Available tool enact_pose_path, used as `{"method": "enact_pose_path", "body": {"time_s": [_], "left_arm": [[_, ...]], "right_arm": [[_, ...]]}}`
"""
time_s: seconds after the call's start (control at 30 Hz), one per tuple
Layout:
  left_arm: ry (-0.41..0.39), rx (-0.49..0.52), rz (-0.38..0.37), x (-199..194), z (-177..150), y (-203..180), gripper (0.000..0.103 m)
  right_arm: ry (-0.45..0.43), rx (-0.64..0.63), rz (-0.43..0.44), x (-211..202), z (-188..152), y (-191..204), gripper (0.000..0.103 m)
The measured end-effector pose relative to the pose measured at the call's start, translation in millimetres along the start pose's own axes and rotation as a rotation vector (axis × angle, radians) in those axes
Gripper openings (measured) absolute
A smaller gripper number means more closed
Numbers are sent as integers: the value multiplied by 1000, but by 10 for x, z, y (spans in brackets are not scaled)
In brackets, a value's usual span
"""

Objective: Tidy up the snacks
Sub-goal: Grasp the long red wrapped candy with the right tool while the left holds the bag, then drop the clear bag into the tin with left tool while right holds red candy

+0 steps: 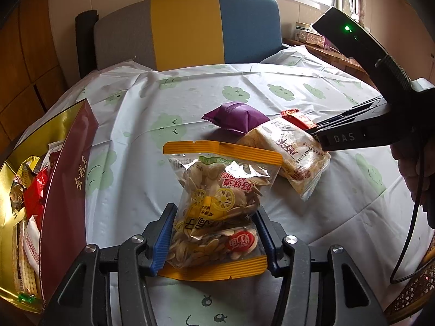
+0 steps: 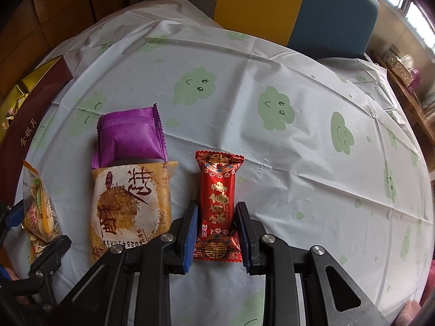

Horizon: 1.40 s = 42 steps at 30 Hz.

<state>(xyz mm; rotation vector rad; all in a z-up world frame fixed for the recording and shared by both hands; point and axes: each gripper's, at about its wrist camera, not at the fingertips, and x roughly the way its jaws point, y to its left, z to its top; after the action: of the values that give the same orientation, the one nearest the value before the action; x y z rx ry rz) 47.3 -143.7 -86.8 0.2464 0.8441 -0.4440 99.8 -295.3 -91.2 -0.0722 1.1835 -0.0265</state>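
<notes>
My left gripper [image 1: 214, 218] is shut on a clear yellow-banded bag of seeds [image 1: 217, 198], which also shows at the left edge of the right wrist view [image 2: 40, 209]. My right gripper [image 2: 216, 212] is shut on a red candy packet [image 2: 217, 203], whose tip shows in the left wrist view [image 1: 295, 116]. A brown-and-white pastry packet [image 2: 130, 206] lies just left of it, partly over a purple packet [image 2: 130, 135]; both also show in the left wrist view, the pastry packet [image 1: 293, 154] and the purple packet [image 1: 235, 118].
An open dark-red box with a gold lining [image 1: 65, 179], holding several snacks, stands at the table's left; it also shows in the right wrist view [image 2: 24, 125]. A white tablecloth with green clouds [image 2: 272, 114] covers the table. A grey, yellow and blue chair [image 1: 187, 27] stands behind.
</notes>
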Motion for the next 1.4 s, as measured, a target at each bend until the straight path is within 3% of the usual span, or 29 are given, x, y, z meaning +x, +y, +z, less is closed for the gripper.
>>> {"method": "enact_pose_path", "body": {"time_s": [0.33, 0.87, 1.1, 1.23, 1.4], "left_arm": [[39, -26, -30, -79, 25, 24, 52], [-25, -60, -73, -631, 39, 170, 52], [-64, -181, -72, -965, 61, 630, 52], [-71, -322, -51, -1116, 28, 1150, 52], [-63, -508, 36, -1189, -130, 1848, 52]], "right_arm": [[-14, -25, -15, -22, -33, 73, 28], [-37, -61, -52, -79, -91, 175, 27], [-44, -62, -66, -87, -114, 205, 27], [-47, -61, -70, -93, -120, 211, 27], [-49, -64, -76, -97, -123, 215, 27]]}}
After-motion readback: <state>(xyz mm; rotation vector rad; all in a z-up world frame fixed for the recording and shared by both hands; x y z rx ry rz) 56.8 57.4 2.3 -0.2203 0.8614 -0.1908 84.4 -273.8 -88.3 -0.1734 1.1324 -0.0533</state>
